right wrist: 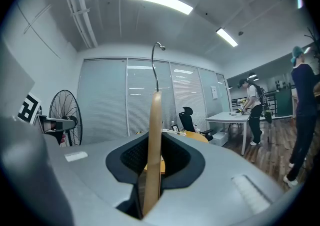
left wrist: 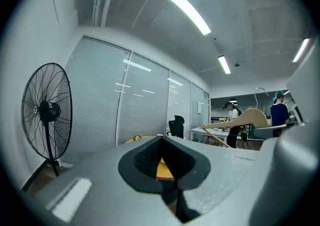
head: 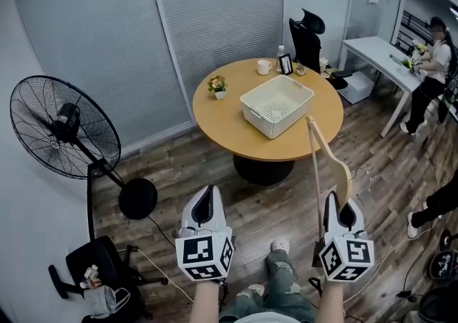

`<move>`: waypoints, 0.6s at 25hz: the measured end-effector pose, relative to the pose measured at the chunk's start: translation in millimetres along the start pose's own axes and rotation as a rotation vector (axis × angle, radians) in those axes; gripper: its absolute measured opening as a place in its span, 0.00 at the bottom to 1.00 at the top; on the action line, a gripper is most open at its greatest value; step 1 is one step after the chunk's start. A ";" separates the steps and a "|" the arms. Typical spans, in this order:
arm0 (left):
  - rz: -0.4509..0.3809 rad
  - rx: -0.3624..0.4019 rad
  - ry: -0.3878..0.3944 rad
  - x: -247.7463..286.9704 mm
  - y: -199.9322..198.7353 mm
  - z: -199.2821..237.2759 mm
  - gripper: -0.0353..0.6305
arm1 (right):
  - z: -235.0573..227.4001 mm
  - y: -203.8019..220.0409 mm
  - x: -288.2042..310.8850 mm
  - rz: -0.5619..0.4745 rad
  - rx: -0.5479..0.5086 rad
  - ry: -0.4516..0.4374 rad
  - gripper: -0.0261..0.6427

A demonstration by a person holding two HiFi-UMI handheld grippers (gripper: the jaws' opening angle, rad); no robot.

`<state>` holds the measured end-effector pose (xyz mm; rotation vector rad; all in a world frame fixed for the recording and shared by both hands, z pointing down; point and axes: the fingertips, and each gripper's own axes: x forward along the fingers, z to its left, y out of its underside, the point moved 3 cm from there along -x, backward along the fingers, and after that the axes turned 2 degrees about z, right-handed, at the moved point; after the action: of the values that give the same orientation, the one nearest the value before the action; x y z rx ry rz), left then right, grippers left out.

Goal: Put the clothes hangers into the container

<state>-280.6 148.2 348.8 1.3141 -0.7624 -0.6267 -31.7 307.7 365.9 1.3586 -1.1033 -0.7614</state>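
A white perforated basket [head: 286, 118] sits on the round wooden table [head: 227, 122] ahead of me. My right gripper [head: 342, 207] [right wrist: 152, 170] is shut on a wooden clothes hanger [head: 330, 158] [right wrist: 154, 135]. The hanger rises edge-on from between the jaws, with its metal hook [right wrist: 154, 64] on top. It is held over the floor, short of the table's near edge. My left gripper [head: 205, 198] [left wrist: 165, 167] is shut with nothing in it, level with the right one. The hanger [left wrist: 245, 119] also shows at the right of the left gripper view.
A big black standing fan [head: 64, 128] is at the left, with a low black chair [head: 100, 278] holding a bag below it. A small plant [head: 218, 86], cup [head: 264, 66] and photo frame [head: 286, 64] stand on the table. Behind it are an office chair [head: 308, 39], a white desk [head: 376, 53] and a seated person [head: 433, 64].
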 end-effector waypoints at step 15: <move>-0.015 -0.015 -0.093 160.7 -23.0 -36.9 0.05 | -81.8 -45.2 172.7 0.008 -0.016 -0.105 0.16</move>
<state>-152.5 42.0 344.9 1.2845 -0.8229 -0.7084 110.9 172.8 360.4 1.3121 -1.1818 -0.8426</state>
